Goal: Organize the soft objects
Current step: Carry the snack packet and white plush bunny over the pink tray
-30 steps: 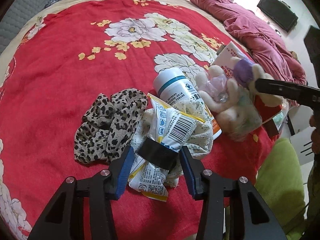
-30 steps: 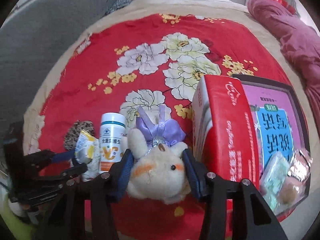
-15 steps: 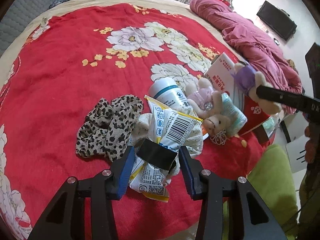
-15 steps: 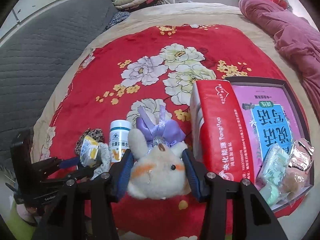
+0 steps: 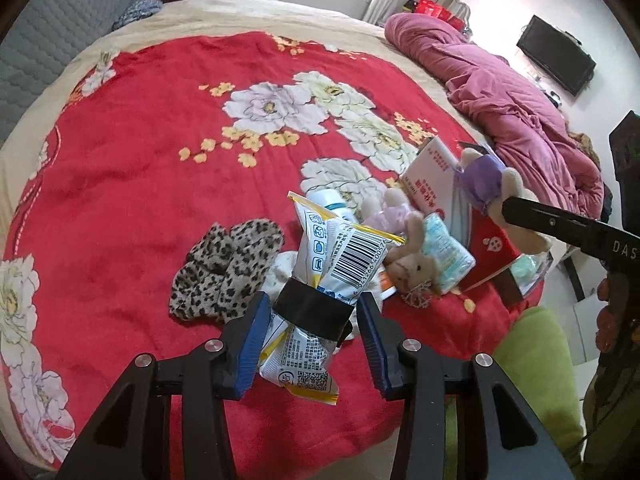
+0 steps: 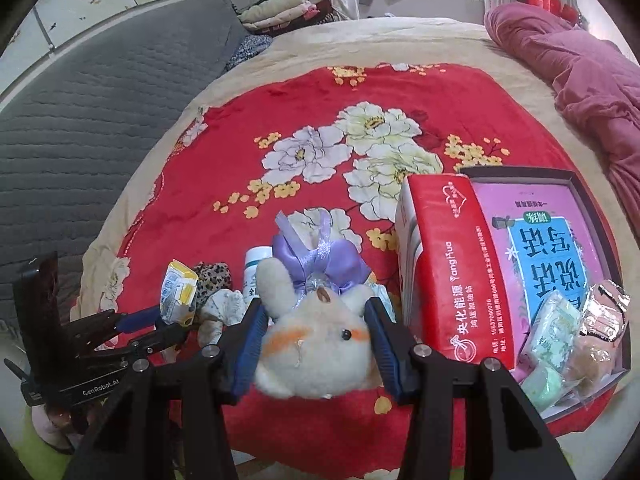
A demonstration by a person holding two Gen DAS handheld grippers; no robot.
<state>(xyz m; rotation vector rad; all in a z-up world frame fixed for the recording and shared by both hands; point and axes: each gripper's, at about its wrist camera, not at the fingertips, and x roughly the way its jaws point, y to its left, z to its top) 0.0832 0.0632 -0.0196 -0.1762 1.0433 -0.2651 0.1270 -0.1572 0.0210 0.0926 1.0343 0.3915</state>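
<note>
My left gripper (image 5: 310, 330) is shut on a white and yellow snack packet (image 5: 332, 272) with a barcode and a black band, held above the red flowered blanket (image 5: 140, 160). A leopard-print cloth (image 5: 224, 268) and a white cloth lie just beyond it. A small plush rabbit in pink (image 5: 404, 240) and a tissue pack (image 5: 444, 252) lie to the right. My right gripper (image 6: 314, 336) is shut on a cream plush rabbit (image 6: 316, 352) with a purple bow, held above the bed; the rabbit also shows in the left wrist view (image 5: 488, 188).
A red carton (image 6: 444, 272) stands beside a dark tray box (image 6: 576, 184) holding a pink booklet and several wrapped packs. A white pill bottle (image 6: 254, 276) lies behind the rabbit. A pink quilt (image 6: 568, 52) lies at the far right, a grey headboard (image 6: 80, 112) at the left.
Both grippers have risen and pulled back from the bed, each carrying its object. The pile on the blanket now looks smaller and farther away.
</note>
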